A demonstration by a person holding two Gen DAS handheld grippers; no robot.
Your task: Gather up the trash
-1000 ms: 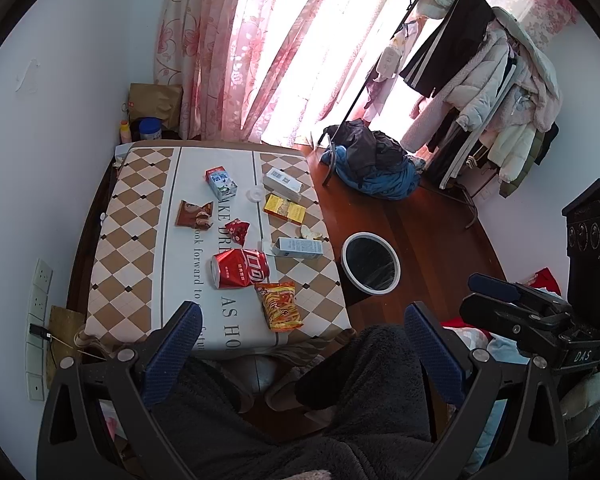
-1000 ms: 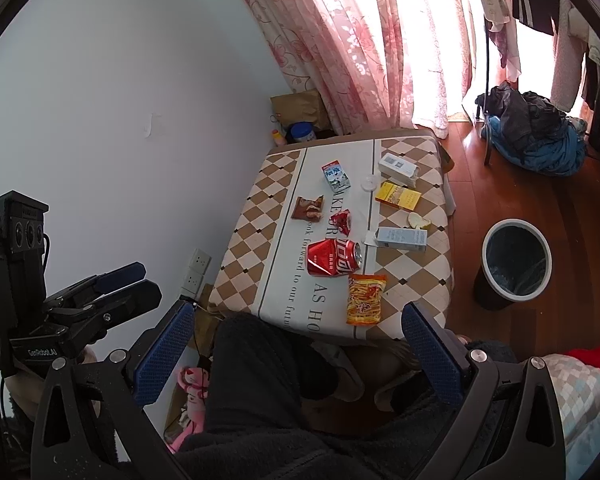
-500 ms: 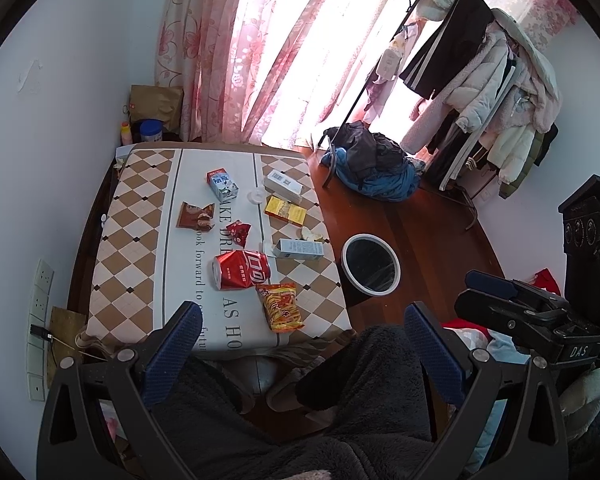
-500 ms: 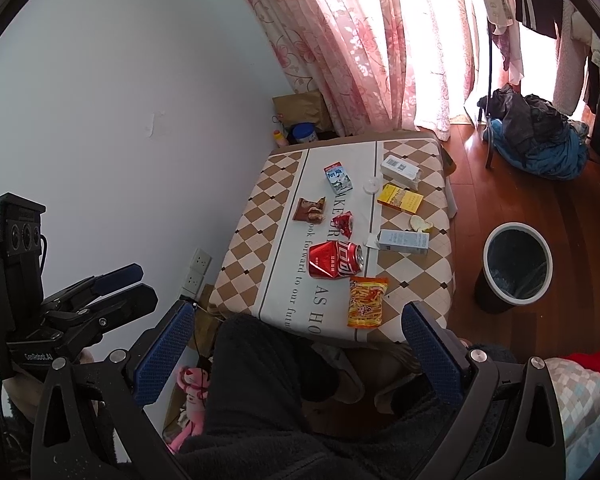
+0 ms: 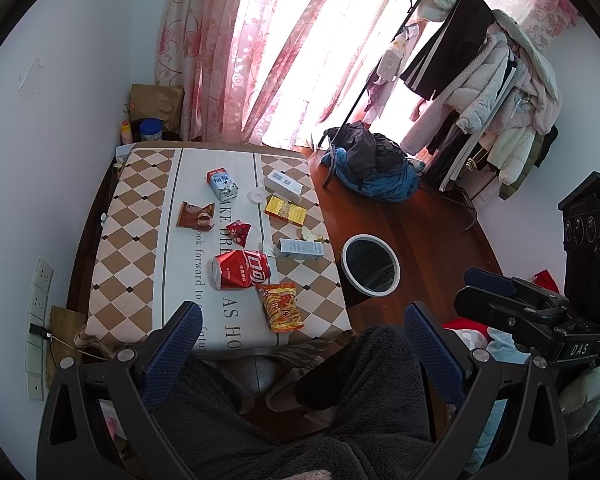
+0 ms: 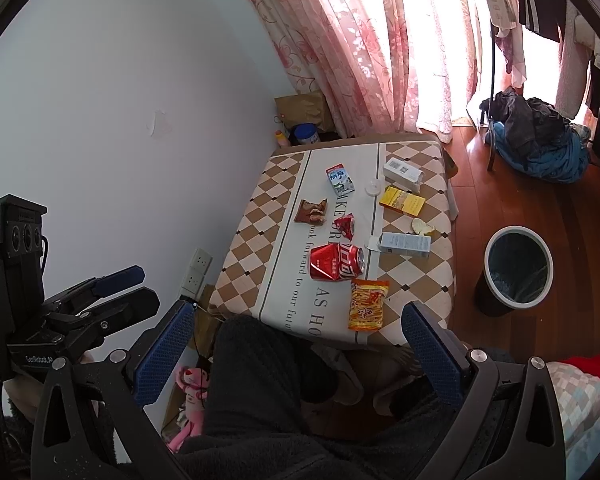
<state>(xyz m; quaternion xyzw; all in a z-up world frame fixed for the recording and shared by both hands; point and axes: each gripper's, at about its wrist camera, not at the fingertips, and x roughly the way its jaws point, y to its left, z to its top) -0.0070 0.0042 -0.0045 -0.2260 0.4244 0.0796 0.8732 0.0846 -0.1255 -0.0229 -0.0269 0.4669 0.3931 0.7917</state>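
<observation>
Left wrist view showed the left gripper (image 5: 300, 354) spread wide and holding nothing, its blue pads hanging over the person's dark fleece-covered legs (image 5: 352, 400) at the near edge of the table (image 5: 140, 248). On the checkered cloth lay the trash: a crushed red can (image 5: 241, 269) near the middle, an orange snack bag (image 5: 280, 307) just nearer and to its right, a small red wrapper (image 5: 239, 232) beyond the can, a brown wrapper (image 5: 196, 216) to the left, a milk carton (image 5: 223, 184) farther back, and a yellow box (image 5: 285, 211), a white box (image 5: 284, 182) and a pale blue box (image 5: 300, 249) along the right side. A bin (image 5: 371, 265) stood on the wooden floor just right of the table. The right gripper (image 5: 496, 292) appeared at the far right, its fingers seemingly close together, though the side-on angle left that uncertain.

Right wrist view showed the right gripper (image 6: 300, 350) with its own pads plainly wide apart and empty, above the same legs. The can (image 6: 337, 262) and snack bag (image 6: 367, 304) lay near the table's near edge, with the bin (image 6: 516, 270) on the floor to the right. The left gripper (image 6: 128, 292) sat at the left, beside the white wall (image 6: 120, 120).
</observation>
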